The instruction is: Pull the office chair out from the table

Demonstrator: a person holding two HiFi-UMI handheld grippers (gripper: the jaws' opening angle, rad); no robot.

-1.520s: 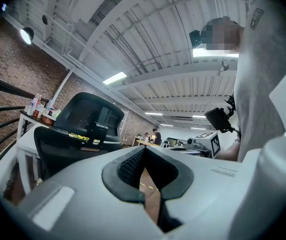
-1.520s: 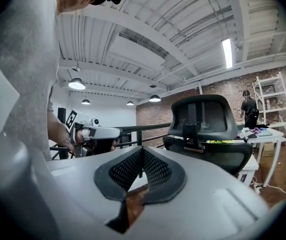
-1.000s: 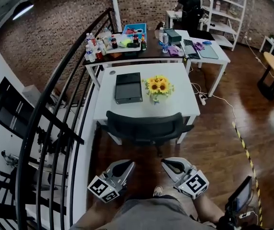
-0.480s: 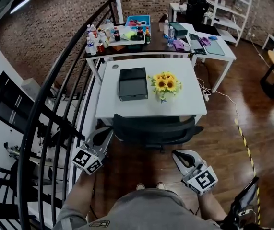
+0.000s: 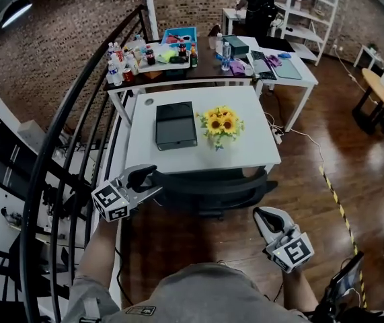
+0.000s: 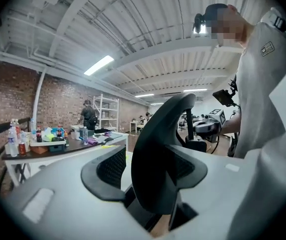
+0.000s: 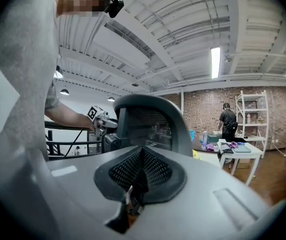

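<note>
Black mesh, seen from above: the office chair [image 5: 212,184], pushed in against the near edge of the white table [image 5: 245,155], backrest toward the camera. Stood on a dark wooden floor [image 5: 313,187], seat hidden under the tabletop. At the chair's left end, the left gripper [image 5: 152,180]: reached in level at the backrest, jaws opening, pads spread either side of the backrest's edge in that gripper's own view. Off the chair's right end and apart from it, the right gripper [image 5: 258,212]: pointed toward the backrest with jaws pressed together on nothing. On the white table, lay near each other but apart: a flat black case [image 5: 175,124] and a bunch of sunflowers [image 5: 220,121]. Beyond it, a dark table [image 5: 205,73] crowded with bottles [image 5: 116,69]; farther back, a person [image 5: 257,5] beside white shelves [image 5: 306,12]. Along the left, curved past both tables: a black railing [image 5: 70,133].
</note>
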